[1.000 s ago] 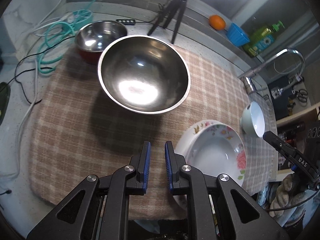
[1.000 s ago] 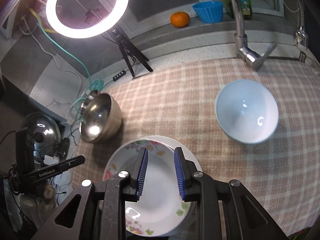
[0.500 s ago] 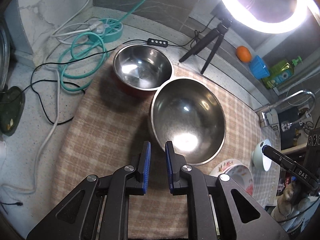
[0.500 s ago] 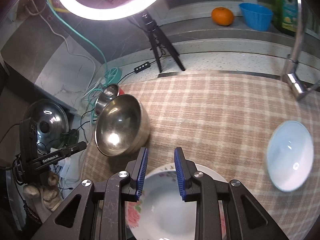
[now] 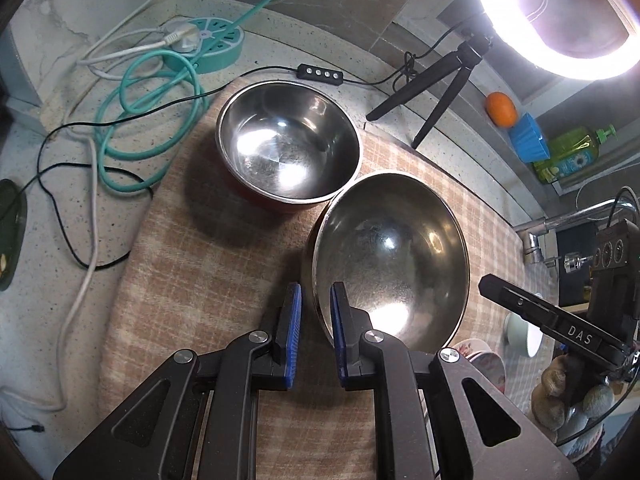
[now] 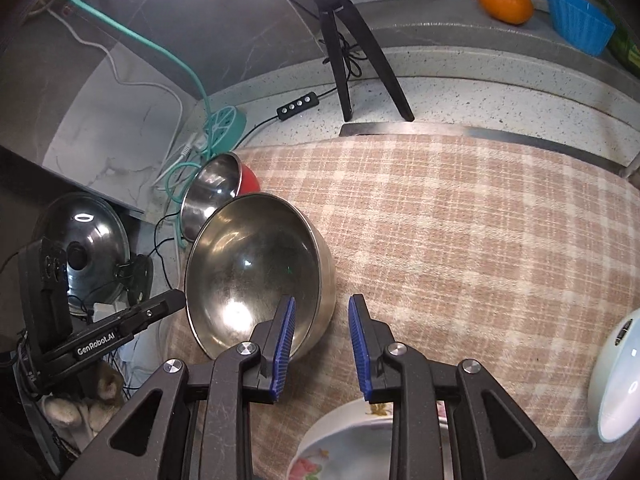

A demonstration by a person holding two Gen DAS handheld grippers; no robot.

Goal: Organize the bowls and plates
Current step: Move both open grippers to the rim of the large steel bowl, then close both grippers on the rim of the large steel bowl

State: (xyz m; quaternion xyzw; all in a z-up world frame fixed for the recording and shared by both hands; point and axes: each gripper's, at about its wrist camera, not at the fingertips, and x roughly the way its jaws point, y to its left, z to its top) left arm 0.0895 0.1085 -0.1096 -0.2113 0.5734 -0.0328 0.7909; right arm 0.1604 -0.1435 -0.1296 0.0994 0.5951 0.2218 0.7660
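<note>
The floral plate is cut off by the bottom edge below the right gripper, whose frame covers its middle. The white bowl runs off the edge to that gripper's right. Beyond the left gripper, the ring light is clipped at the top corner.

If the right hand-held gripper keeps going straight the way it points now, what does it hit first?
Probably the large steel bowl: its near rim sits at the right hand-held gripper. Depth is unclear; the checked cloth may come first.

Large bowl shiny scuffed steel; checked cloth fuzzy, matt; floral plate glossy ceramic
</note>
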